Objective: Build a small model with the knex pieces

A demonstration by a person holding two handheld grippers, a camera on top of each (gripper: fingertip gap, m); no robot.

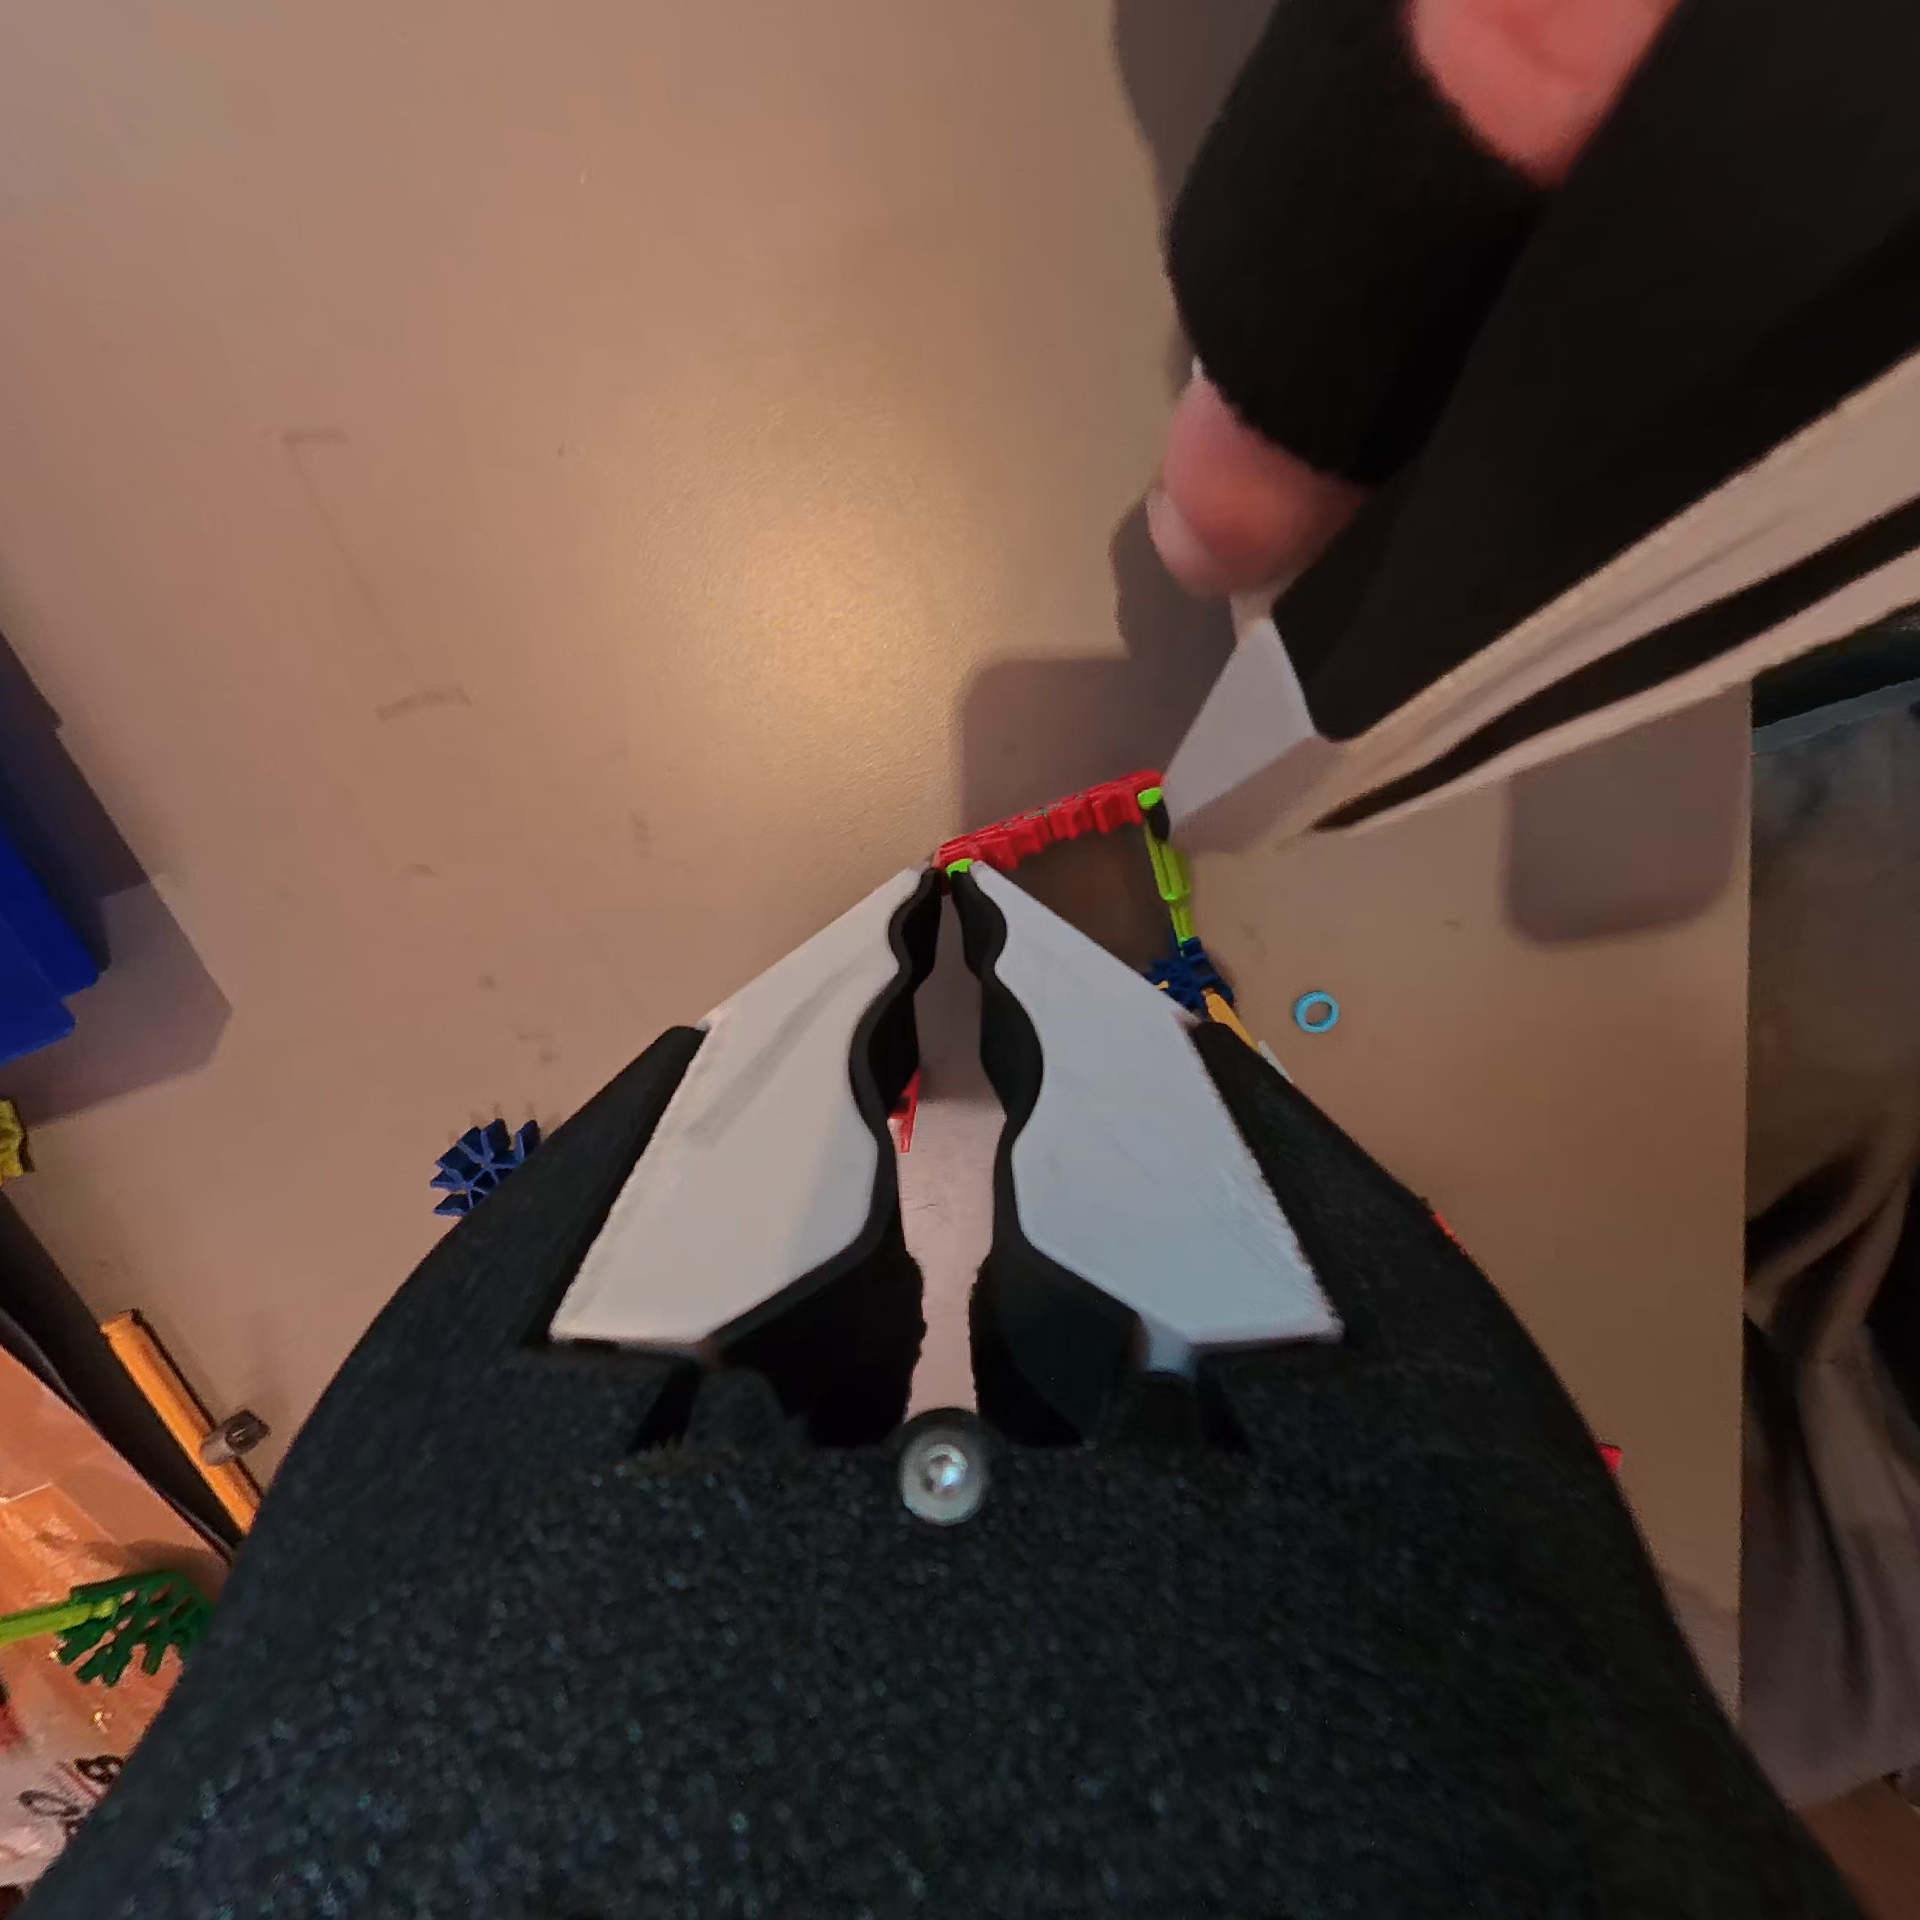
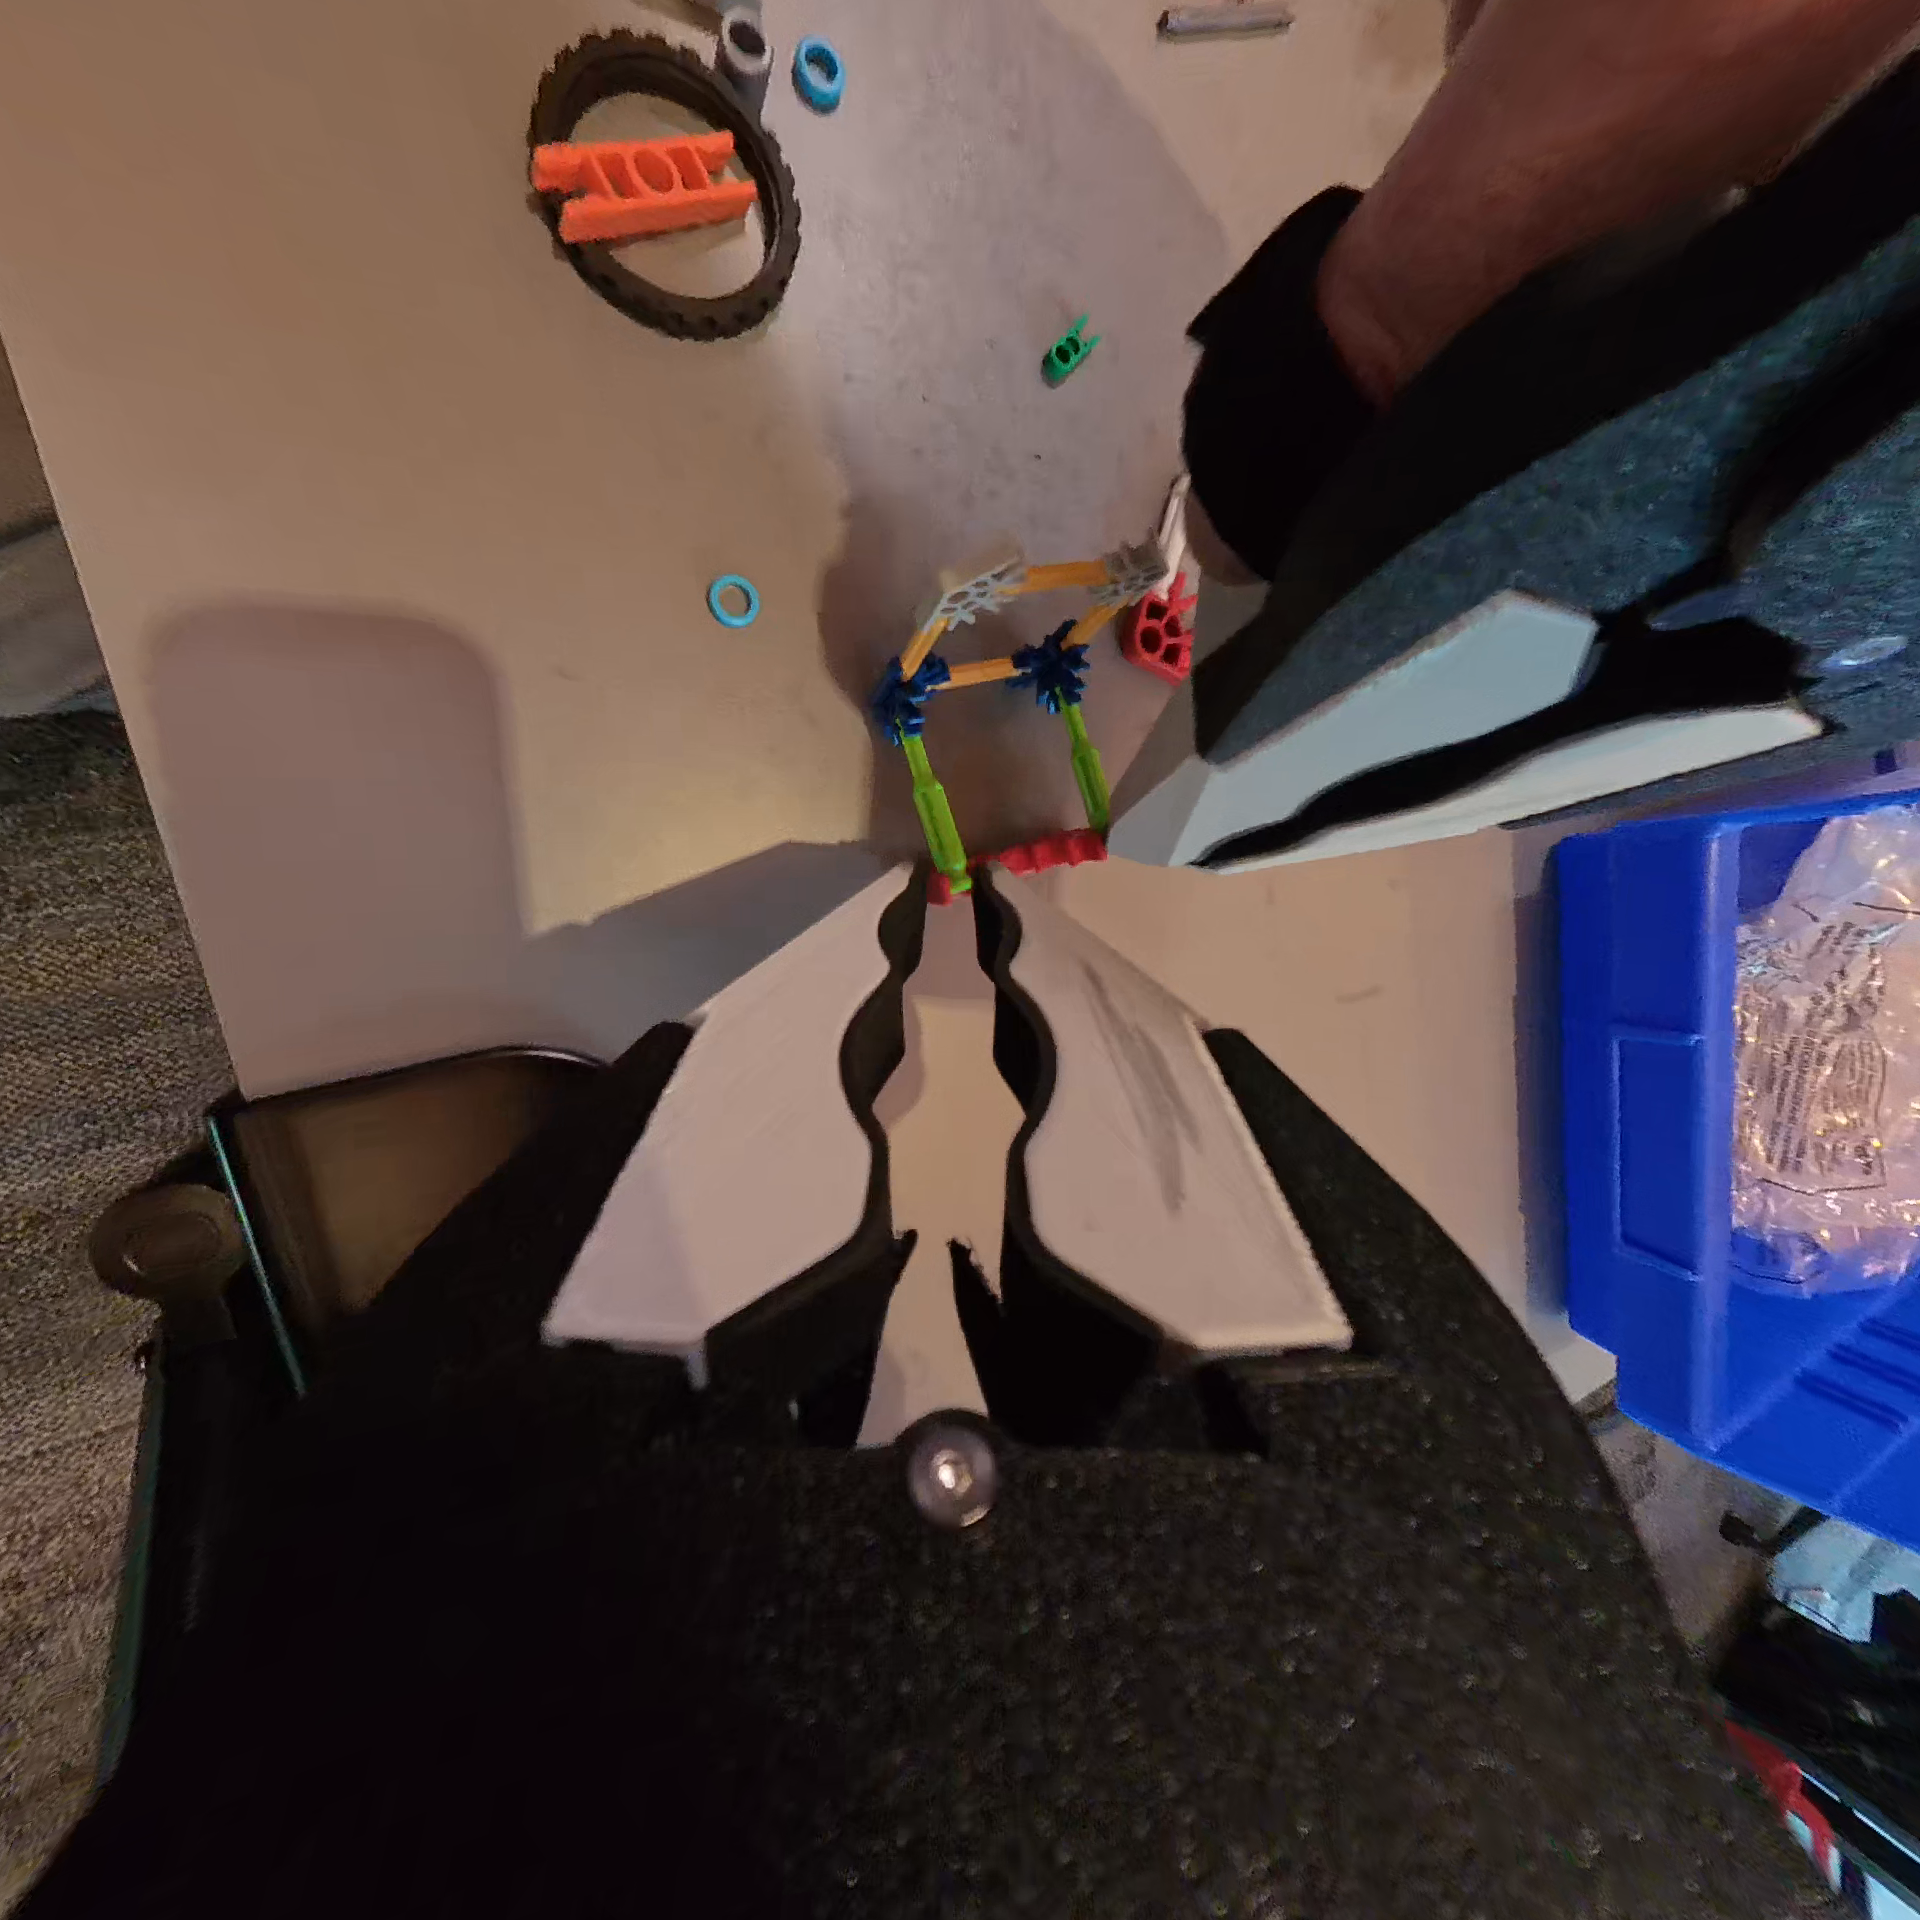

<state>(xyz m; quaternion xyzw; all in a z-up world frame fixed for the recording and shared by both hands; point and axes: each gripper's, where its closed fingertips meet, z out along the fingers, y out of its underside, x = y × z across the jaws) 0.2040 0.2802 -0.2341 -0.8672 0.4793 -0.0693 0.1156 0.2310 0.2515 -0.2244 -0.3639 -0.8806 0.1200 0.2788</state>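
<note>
In the left wrist view, the left claw (image 1: 948,876) is seen nearly closed at centre frame on a corner of the rod-and-connector frame (image 1: 1049,826), judged light, springy and easily pulled apart; most of it is hidden behind the fingers. In the right wrist view, the right claw (image 2: 951,881) pinches its red connector (image 2: 943,886) above the counter (image 2: 416,468); contact at the left claw's tip is unclear.

Bare table (image 2: 436,468) lies left of the toy frame (image 2: 997,717); blue bin (image 2: 1642,1122) crowds right.
</note>
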